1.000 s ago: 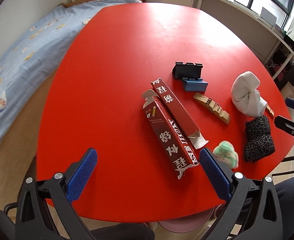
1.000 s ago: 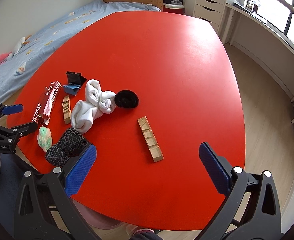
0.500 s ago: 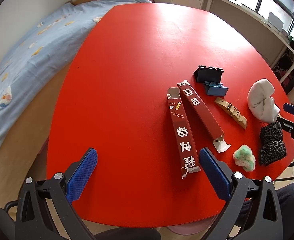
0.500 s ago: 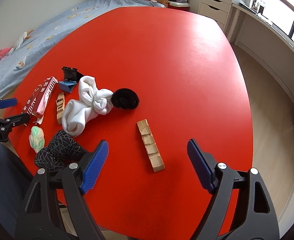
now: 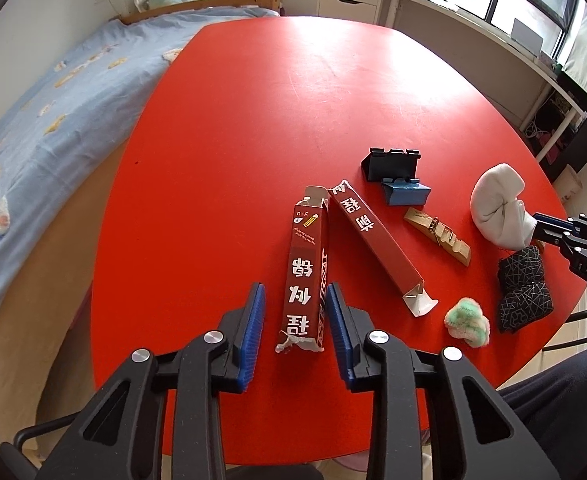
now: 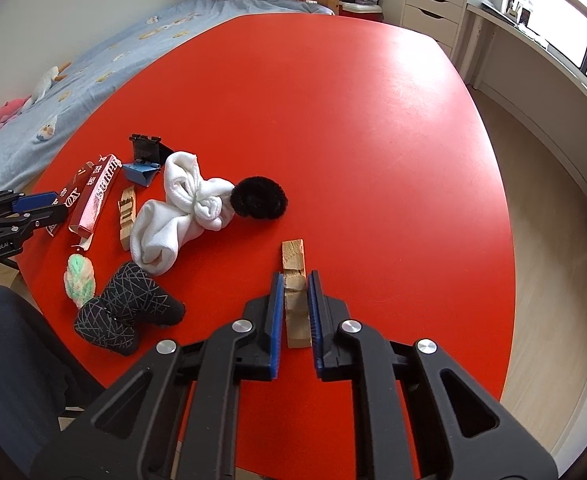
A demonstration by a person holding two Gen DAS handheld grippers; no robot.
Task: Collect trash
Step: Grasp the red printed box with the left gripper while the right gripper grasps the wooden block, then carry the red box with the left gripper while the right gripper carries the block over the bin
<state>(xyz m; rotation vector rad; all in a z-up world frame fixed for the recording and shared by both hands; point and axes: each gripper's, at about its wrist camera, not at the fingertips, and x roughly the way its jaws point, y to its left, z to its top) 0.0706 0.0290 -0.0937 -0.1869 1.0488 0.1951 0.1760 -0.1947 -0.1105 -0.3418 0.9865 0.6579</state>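
On the red table [image 5: 273, 100] a dark red carton [image 5: 305, 272] lies lengthwise between the blue pads of my left gripper [image 5: 296, 288]. Its jaws are closing: the right pad is at the carton's edge, and a strip of table shows beside the left pad. A second red carton [image 5: 373, 240] lies just right of it. My right gripper [image 6: 295, 276] is shut on a notched wooden block [image 6: 293, 256], its pads against both long sides. A crumpled green-white wad [image 5: 467, 322] sits near the table's front edge.
Between the grippers lie a rolled white cloth [image 6: 181, 212], a black patterned sock bundle [image 6: 125, 308], a black fuzzy puff [image 6: 258, 198], another wooden piece [image 5: 437, 236], and black [image 5: 391, 164] and blue [image 5: 405, 194] plastic clips. A bed [image 5: 53, 120] borders the table's left side.
Both grippers went from wide open to narrow. The left one came in around the near red carton, the right one closed on the wooden block.
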